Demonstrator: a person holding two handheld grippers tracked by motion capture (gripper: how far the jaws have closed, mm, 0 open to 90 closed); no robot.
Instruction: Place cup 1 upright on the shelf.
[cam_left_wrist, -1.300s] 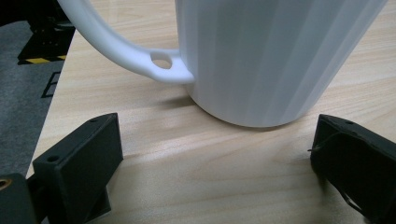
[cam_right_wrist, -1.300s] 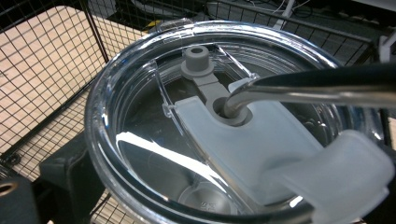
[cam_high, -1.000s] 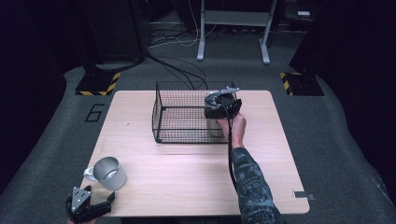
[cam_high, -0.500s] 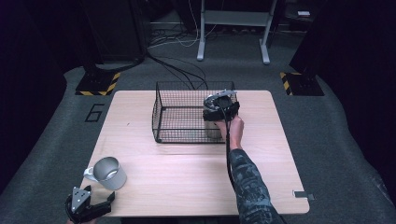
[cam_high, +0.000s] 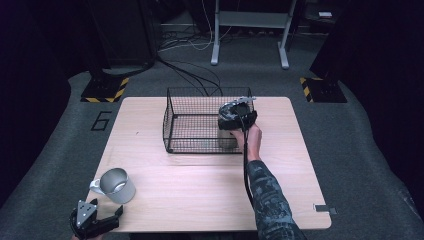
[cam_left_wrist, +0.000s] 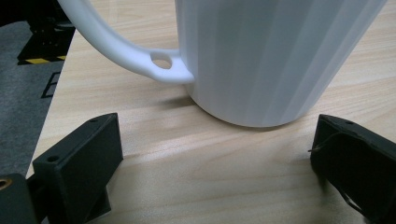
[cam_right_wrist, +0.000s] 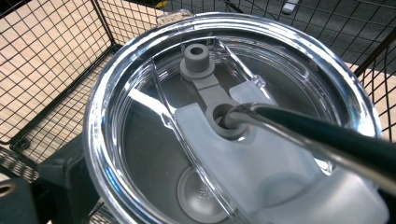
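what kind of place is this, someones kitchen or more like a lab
More likely a lab or recording studio than a kitchen: a lone wooden table stands on grey carpet with cables trailing across it, hazard-striped floor plates and a metal stand behind.

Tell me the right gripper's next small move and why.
Probably lower it a little: the right gripper holds the lidded tumbler over the wire basket's right end, seemingly not yet set down on its floor.

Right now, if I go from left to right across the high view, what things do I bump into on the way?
left gripper → white mug → wire basket → lidded tumbler held by the right gripper
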